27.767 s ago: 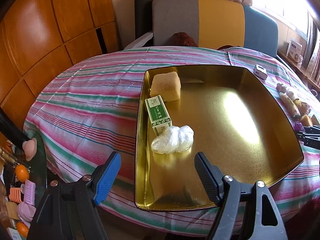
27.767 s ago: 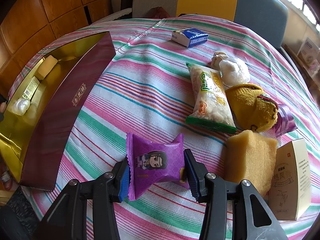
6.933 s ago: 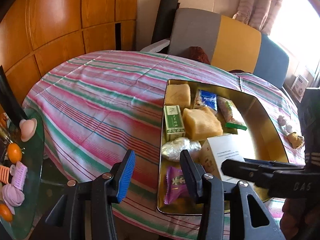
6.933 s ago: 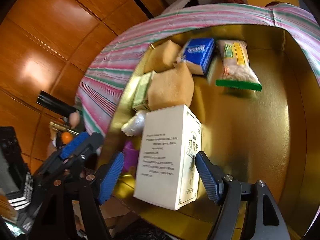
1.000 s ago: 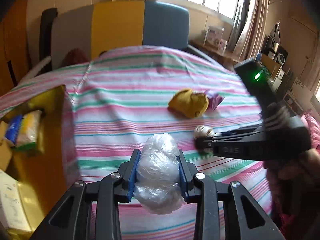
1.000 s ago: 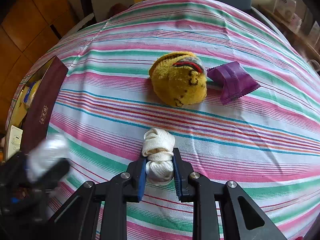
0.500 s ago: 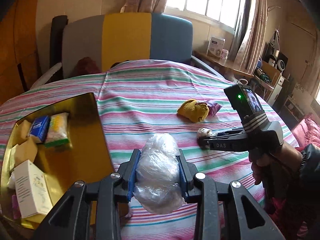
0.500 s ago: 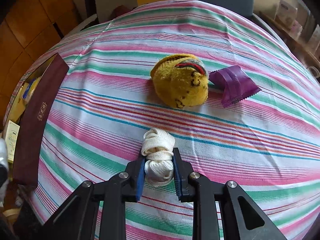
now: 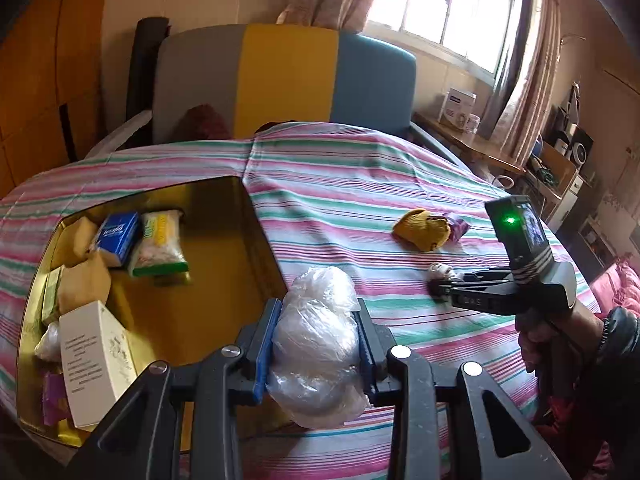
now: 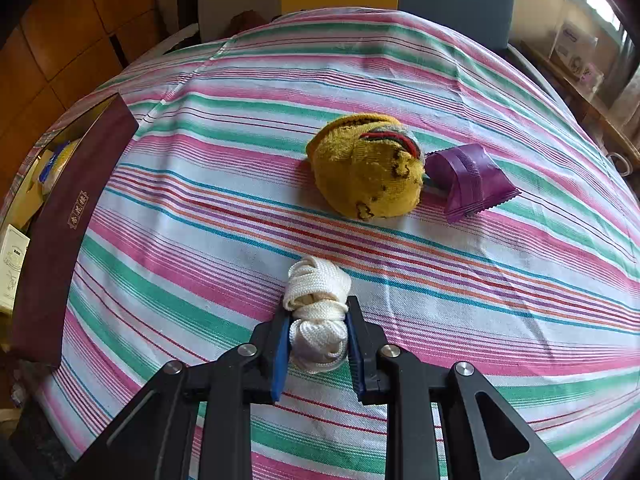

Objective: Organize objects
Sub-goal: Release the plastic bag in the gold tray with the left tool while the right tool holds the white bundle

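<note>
Task looks well past halfway, judging by what sits where. The gold tray at the left of the striped tablecloth already holds a good load: a blue packet, a green-edged snack bag, two tan sponge-like blocks, a white carton at the near left, a small clear wrapped lump by the left wall, something purple in the near corner, partly hidden. The right half of the tray floor is bare, so there is room for more. The left gripper has its jaws clamped on a crumpled clear plastic bundle, held above the cloth just right of the tray's right wall, not in the tray yet. The right gripper has its jaws squeezed on a white rope coil near the middle of the cloth; whether the coil is lifted or resting on the cloth is hard to tell, it looks at cloth level. Left on the table, farther right: a yellow knitted piece and a purple sachet touching it on its right side. So, as I read it, two items are in hand and two are loose; four items remain before the table is sorted. The tray's maroon outer side shows in the right wrist view, at the far left.
</note>
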A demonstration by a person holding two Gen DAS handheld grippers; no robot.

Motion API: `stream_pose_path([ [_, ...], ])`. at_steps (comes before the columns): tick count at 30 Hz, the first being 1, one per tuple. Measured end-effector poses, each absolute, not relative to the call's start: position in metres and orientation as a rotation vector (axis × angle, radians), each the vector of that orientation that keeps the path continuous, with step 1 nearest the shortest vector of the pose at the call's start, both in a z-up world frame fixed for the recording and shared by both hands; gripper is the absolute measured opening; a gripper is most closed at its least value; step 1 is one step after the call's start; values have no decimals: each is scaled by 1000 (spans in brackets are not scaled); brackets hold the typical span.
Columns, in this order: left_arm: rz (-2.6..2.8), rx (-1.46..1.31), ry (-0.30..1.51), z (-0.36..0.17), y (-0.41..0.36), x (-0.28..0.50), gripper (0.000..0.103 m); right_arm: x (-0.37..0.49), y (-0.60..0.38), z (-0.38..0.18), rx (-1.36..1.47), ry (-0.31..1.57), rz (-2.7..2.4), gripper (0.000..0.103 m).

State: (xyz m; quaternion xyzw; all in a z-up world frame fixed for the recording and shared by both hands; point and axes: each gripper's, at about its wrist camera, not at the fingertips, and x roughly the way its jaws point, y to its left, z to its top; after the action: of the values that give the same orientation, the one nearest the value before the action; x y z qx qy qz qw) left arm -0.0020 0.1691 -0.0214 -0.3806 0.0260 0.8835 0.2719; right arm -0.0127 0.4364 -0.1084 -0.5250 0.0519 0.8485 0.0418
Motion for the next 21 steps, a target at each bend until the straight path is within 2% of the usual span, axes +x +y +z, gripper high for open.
stream_pose_path([
  [13,2351,-1278,-270,-37,102,-73,34,-14,428,-108,-1592,55,2604,25],
  [21,2325,-1354,-378,-42,111,-135,34,-17,425,-108,-1589,16,2604,25],
])
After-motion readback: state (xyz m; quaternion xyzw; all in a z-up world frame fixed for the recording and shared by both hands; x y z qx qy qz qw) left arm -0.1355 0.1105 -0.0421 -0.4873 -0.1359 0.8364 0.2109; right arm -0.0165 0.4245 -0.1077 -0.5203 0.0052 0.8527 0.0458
